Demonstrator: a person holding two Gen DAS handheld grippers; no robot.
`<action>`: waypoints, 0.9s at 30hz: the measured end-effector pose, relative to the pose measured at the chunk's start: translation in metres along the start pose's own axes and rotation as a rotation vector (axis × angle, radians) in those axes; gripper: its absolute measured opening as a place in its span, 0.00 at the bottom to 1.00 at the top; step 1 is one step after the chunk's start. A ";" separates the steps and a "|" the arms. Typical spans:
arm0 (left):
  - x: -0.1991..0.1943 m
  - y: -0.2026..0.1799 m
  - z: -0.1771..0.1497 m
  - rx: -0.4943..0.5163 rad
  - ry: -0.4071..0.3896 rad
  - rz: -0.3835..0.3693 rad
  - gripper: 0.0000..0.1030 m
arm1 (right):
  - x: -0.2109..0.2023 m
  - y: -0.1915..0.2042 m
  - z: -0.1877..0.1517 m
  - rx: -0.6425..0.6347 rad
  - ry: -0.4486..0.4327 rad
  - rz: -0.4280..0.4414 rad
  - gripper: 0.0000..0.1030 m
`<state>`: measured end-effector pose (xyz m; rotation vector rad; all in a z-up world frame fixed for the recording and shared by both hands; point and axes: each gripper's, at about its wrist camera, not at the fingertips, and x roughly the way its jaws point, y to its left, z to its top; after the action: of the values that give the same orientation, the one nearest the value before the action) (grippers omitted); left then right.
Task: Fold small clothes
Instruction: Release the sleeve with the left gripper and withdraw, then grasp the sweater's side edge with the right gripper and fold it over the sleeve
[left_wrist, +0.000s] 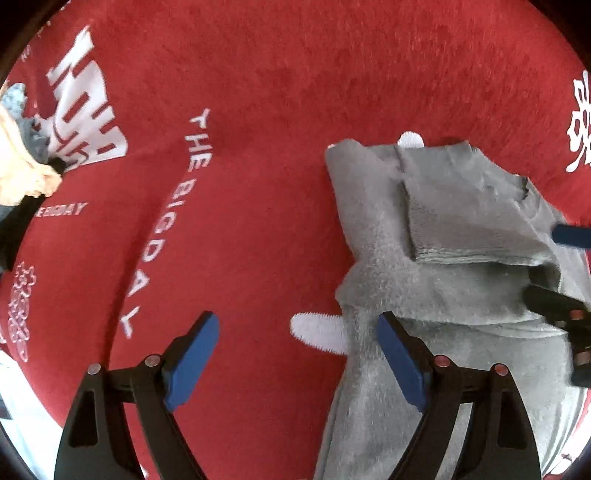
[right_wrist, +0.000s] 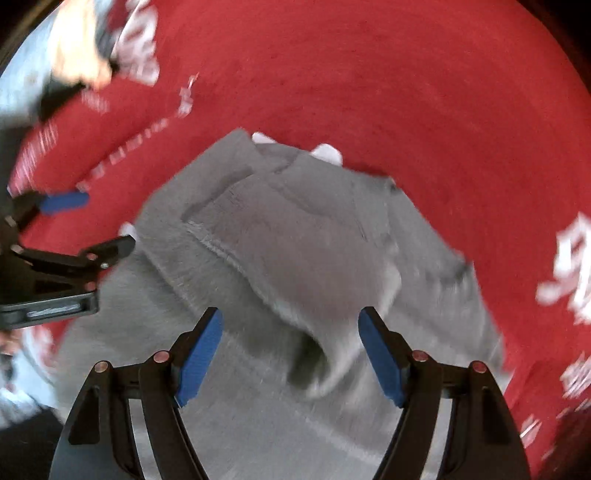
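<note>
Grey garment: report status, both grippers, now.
Left gripper open, empty. Right gripper open, empty. Grey garment partly folded on red cloth. Clothes pile well clear.

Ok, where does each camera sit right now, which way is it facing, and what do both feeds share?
Left wrist: on the left gripper, facing steeply down at the red cloth beside the grey garment; own jaws open, right gripper at the right edge.
Right wrist: on the right gripper, facing down over the garment; own jaws open, left gripper at left; blurred.
Shared: garment, its white tabs, red cloth.
</note>
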<state>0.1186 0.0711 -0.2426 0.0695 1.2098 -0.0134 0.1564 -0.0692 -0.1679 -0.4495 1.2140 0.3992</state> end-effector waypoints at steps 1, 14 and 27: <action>0.005 -0.002 0.001 0.007 0.003 -0.002 0.85 | 0.009 0.006 0.004 -0.045 0.015 -0.051 0.76; 0.020 -0.010 0.003 0.007 -0.001 0.105 0.85 | -0.029 -0.141 -0.047 0.639 -0.159 0.046 0.09; 0.016 0.000 0.004 -0.193 0.015 0.107 0.85 | 0.016 -0.209 -0.189 1.275 -0.101 0.455 0.10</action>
<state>0.1276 0.0711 -0.2561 -0.0344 1.2157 0.1979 0.1195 -0.3453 -0.2119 0.9390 1.2250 -0.0306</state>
